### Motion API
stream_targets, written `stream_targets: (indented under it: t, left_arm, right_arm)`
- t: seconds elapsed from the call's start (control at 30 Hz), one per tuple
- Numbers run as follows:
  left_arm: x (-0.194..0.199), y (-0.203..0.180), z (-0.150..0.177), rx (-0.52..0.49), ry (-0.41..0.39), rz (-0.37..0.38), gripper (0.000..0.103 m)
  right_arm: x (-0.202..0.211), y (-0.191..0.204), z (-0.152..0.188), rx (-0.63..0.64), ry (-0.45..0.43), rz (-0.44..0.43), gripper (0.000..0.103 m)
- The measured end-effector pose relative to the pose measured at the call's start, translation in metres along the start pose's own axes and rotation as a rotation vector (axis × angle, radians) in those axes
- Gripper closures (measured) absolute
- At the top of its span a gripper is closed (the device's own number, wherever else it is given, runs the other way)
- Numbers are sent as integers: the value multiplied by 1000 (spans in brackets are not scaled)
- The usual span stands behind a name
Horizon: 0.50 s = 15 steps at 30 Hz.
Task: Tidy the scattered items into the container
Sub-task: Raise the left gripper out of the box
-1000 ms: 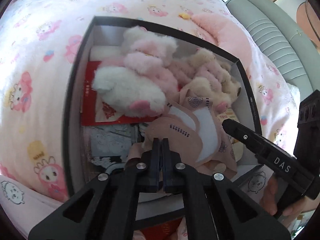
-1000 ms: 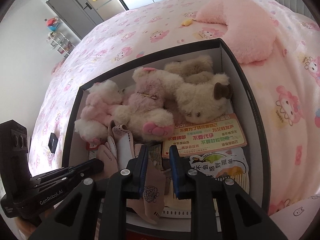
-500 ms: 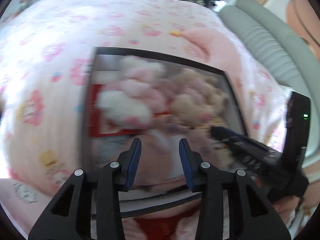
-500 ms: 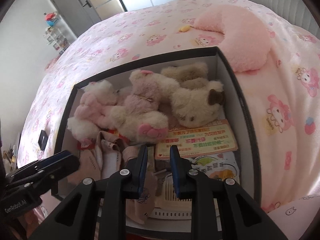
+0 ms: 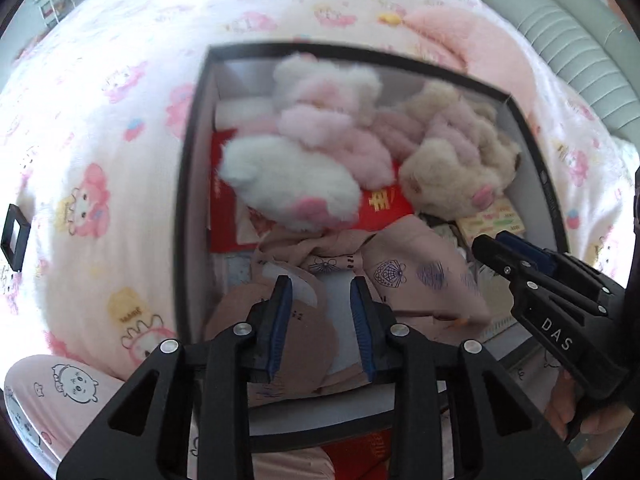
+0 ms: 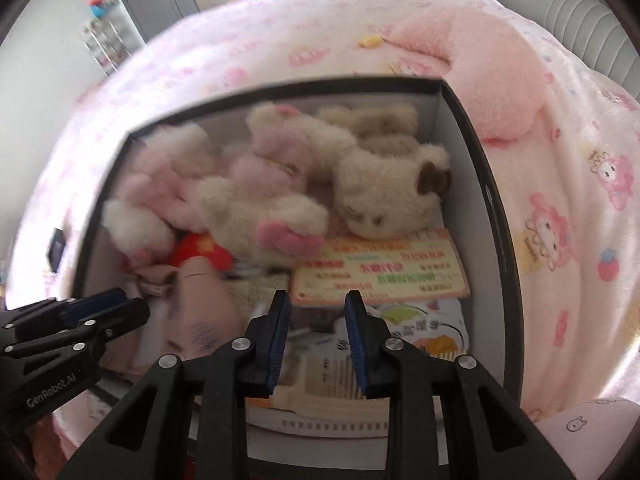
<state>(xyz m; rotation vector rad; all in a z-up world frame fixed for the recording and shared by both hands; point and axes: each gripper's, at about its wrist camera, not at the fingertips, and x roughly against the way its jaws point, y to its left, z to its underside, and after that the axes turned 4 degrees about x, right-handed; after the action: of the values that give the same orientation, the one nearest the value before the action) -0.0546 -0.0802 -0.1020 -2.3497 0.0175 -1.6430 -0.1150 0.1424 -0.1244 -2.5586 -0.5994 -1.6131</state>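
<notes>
Pink garment (image 5: 404, 276) lies crumpled in box (image 5: 188, 200) at its near edge, long axis along that edge. Left gripper (image 5: 322, 320) above it, jaws closing, nothing pinched. Right gripper (image 6: 314, 330) jaws opening, apart, empty.

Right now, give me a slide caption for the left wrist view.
Left gripper closing empty above pink printed garment in black-rimmed box of plush toys.

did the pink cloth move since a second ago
Yes. The pink cloth, earlier pinched by the left hand-held gripper, now lies released in the box; jaws closing, empty.
</notes>
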Motion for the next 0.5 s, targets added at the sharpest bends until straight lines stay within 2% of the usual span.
stream_targets:
  t: [0.07,0.13,0.27,0.33,0.4,0.5]
  left_arm:
    - [7,2,3,9,-4,86,72]
    - [5,3,6,19,12,139,72]
    - [-13,6,10,41,68,66,74]
    - [-12,5,10,34,65,63,73]
    - [-13,3,8,25,68,58,73]
    - [-15,3,6,24,69,68,72]
  right_arm:
    - [10,4,1,28,-46,-65,78]
    - [8,11,3,70,-26,-99,78]
    - [-14,22,7,129,71,-17,78]
    - [-15,23,7,133,72,-4,77]
    - [-16,24,8,137,72,20,71]
    - [-18,29,9,160,74,44,71]
